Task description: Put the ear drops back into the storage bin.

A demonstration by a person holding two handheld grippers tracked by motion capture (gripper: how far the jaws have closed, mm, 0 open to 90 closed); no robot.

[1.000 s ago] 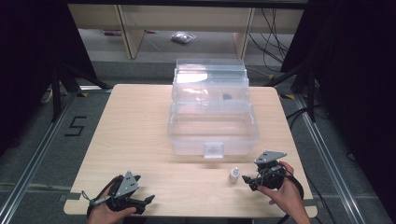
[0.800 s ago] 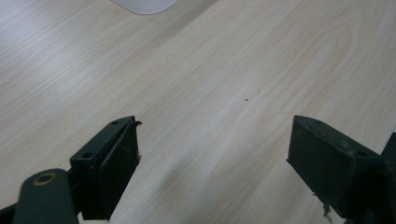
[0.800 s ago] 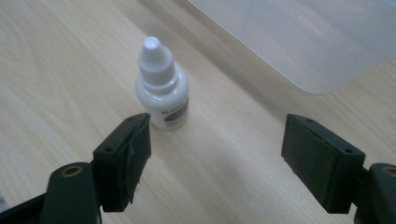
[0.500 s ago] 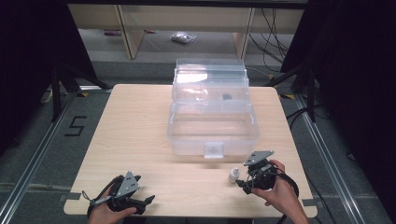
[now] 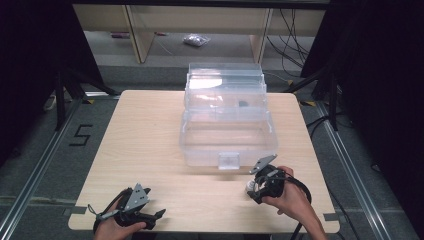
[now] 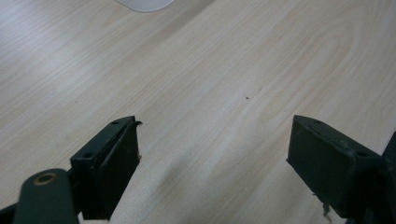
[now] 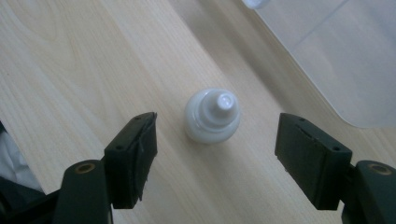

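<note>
The small white plastic dropper bottle [image 7: 213, 116] stands upright on the pale wooden counter [image 5: 150, 140], nozzle up, long axis vertical, just before the clear plastic box [image 5: 227, 120]. My right jaws [image 7: 215, 156] flank it, just closing, not touching yet. My left jaws [image 6: 212, 163] gape, far off.

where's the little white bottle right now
The small white plastic bottle stands upright on the light wooden table near its front right, between the open jaws of the right gripper, just in front of the clear plastic box.
</note>
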